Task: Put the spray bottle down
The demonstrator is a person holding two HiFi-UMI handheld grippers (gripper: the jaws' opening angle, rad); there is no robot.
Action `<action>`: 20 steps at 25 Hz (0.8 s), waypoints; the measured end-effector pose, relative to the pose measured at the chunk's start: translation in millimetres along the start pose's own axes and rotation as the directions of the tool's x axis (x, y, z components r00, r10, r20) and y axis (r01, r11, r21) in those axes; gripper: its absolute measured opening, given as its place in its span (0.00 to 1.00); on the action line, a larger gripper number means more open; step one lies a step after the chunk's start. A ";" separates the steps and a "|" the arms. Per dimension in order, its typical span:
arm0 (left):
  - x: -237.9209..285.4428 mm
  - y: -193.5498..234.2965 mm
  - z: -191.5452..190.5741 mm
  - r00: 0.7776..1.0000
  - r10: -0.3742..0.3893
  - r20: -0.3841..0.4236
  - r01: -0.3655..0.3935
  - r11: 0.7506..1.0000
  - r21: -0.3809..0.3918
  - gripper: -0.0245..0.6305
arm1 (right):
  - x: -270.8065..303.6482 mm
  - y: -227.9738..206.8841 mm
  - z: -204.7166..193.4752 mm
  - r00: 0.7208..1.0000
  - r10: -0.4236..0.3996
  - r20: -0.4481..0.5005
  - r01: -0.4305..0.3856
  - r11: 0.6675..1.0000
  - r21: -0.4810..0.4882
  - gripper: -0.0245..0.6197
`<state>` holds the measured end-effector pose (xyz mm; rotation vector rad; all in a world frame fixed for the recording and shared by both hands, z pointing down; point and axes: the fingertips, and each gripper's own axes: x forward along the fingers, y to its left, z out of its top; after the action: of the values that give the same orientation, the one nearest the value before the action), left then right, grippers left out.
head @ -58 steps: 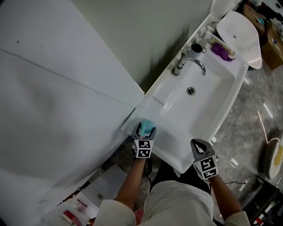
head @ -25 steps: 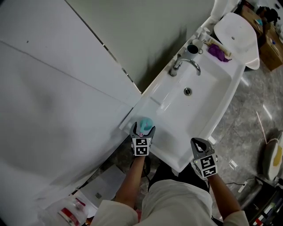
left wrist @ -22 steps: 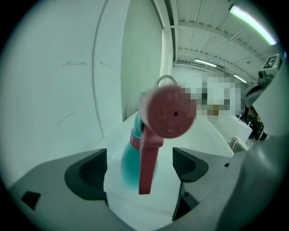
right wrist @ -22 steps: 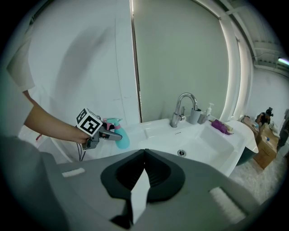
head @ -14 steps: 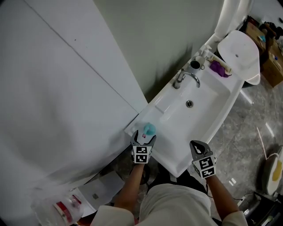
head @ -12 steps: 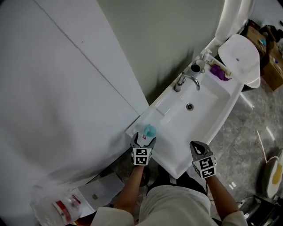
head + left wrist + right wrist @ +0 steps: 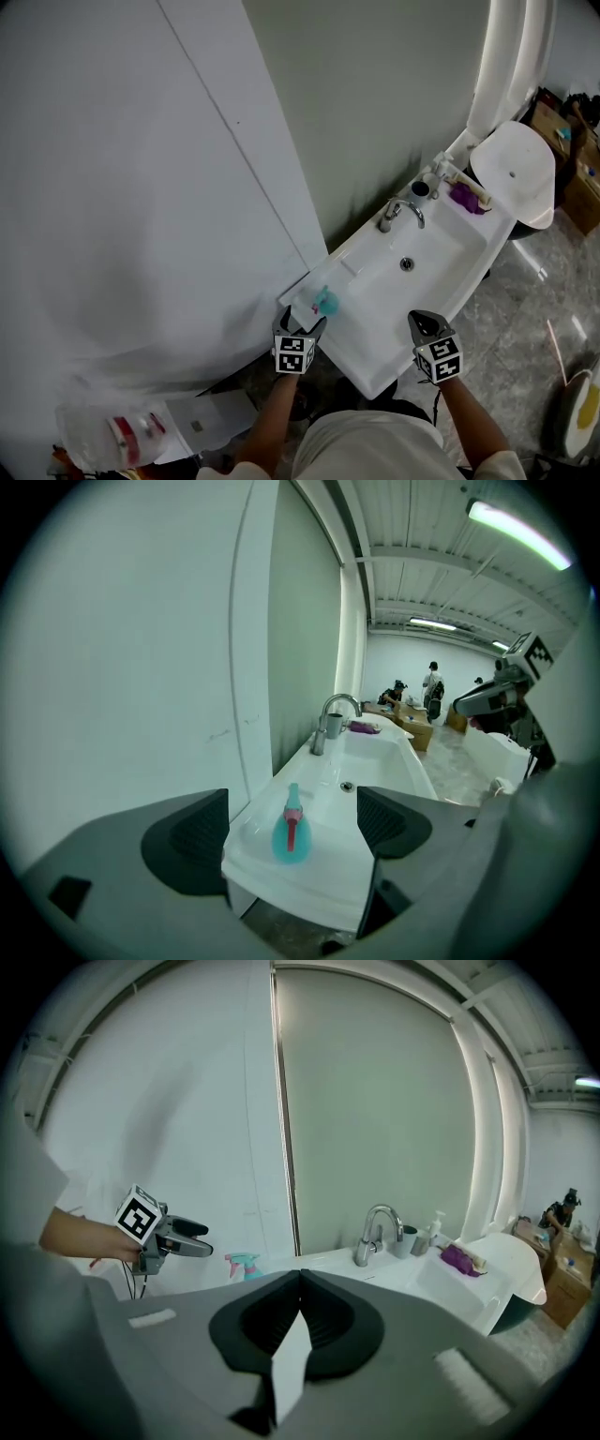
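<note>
The spray bottle (image 7: 324, 302), teal with a pink trigger, stands upright on the left end ledge of the white sink (image 7: 375, 323). My left gripper (image 7: 302, 324) is just short of that ledge, open, with nothing between its fingers. In the left gripper view the spray bottle (image 7: 292, 829) stands a little way ahead, framed by the wide-apart jaws of the left gripper (image 7: 292, 825). My right gripper (image 7: 427, 327) hovers at the sink's front edge, shut and empty. In the right gripper view the spray bottle (image 7: 246, 1265) is beside the left gripper (image 7: 187, 1239), beyond the closed right gripper (image 7: 300, 1283).
A chrome faucet (image 7: 398, 214), a grey cup (image 7: 420, 188), a soap dispenser (image 7: 434, 1227) and a purple cloth (image 7: 464, 197) sit at the sink's far end. A white toilet (image 7: 516, 173) stands beyond. A wall panel (image 7: 141, 187) runs along the left. Papers (image 7: 202, 417) lie on the floor.
The left gripper has let go of the spray bottle and drawn back from it; the bottle stays on the ledge. The head view has pulled back. The right gripper stays shut.
</note>
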<state>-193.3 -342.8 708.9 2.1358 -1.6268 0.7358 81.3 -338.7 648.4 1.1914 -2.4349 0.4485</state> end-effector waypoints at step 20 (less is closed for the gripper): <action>-126.8 -6.5 77.7 0.978 0.071 0.197 -0.071 0.997 -0.004 0.09 | -44.7 10.3 72.2 0.992 0.052 0.114 -0.044 0.996 -0.074 0.05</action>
<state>-198.2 -286.8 571.1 2.2231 -1.8112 0.5615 83.4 -334.5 563.0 1.1608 -2.5596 0.3112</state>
